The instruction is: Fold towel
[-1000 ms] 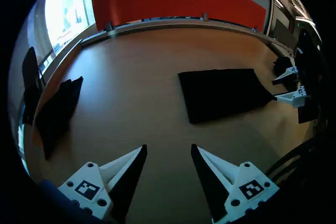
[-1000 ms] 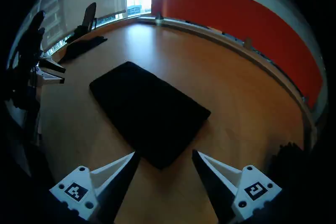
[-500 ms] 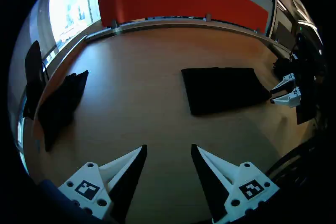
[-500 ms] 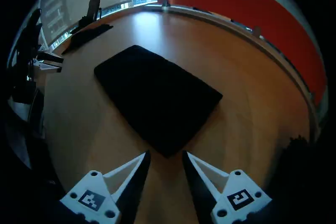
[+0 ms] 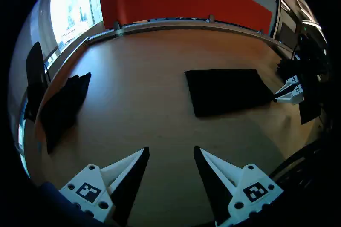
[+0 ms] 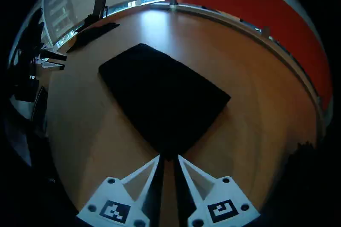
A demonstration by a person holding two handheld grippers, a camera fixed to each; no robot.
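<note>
1. At the far left of the wooden table (image 5: 128, 78) lies a second dark cloth (image 5: 64, 101), bunched up and well apart from the work.
2. The left gripper (image 5: 170, 150) hovers over bare table, short of the towel. Its jaws are spread wide and hold nothing.
3. The towel (image 5: 228, 90) lies flat mid-table as a dark rectangle. It looks soft, light and limp, likely to sag and drag rather than keep its shape. The corners are the places to take it, ideally two on one edge lifted together.
4. The right gripper (image 6: 169, 157) is tilted down at the towel's near corner, its jaws almost together with a thin slit between. The tips meet the corner, but whether any cloth is pinched I cannot tell.
</note>
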